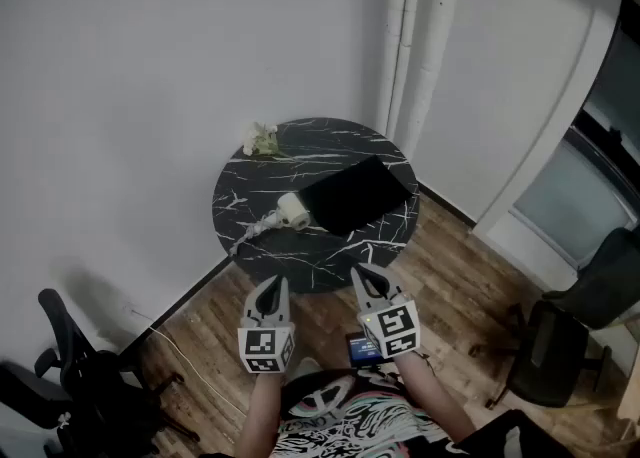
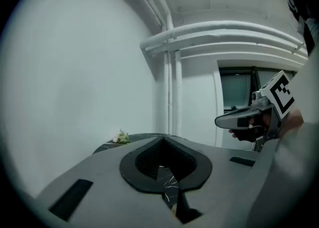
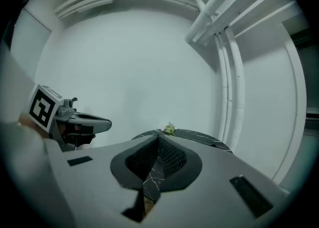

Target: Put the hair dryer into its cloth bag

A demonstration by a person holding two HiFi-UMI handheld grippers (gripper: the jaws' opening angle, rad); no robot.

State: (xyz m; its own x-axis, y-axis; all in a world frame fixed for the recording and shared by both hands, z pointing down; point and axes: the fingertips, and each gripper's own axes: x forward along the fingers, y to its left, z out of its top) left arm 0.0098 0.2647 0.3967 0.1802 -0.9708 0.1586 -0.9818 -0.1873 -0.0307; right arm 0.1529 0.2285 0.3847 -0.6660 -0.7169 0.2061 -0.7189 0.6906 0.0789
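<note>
At the far left of the head view an office chair (image 1: pixel 60 376) is cut off by the frame edge, dark and hard to read. A thin white cable (image 1: pixel 185 351) runs over the wooden floor (image 1: pixel 460 286) near it.

The round black marbled desk (image 1: pixel 300 266) stands against the wall. A small pale plant (image 1: pixel 262 139) sits at its back left rim, too small to tell more. The white hair dryer (image 1: pixel 292 210) lies left of centre on the desk. Only its round barrel end is clear, and its cord (image 1: pixel 250 233) trails off to the left. The dryer touches the left edge of the black cloth bag (image 1: pixel 357 194), which lies flat; its opening cannot be made out.

The left gripper (image 1: pixel 272 288) hangs in front of the desk, apart from it. In its own view its fingers (image 2: pixel 89 177) are pressed together with nothing between them. They hide the dryer and bag, so only a sliver of marble shows.

A small lit screen (image 1: pixel 362 348) shows between the two markered cubes, partly covered.

The right gripper (image 1: pixel 362 274) hangs just beside the left. Its fingers (image 3: pixel 234 172) are likewise closed on nothing and block most of the desk.

White pipes (image 1: pixel 420 36) climb the wall behind the desk. At the right, a second chair (image 1: pixel 570 336) is cropped by the edge.
</note>
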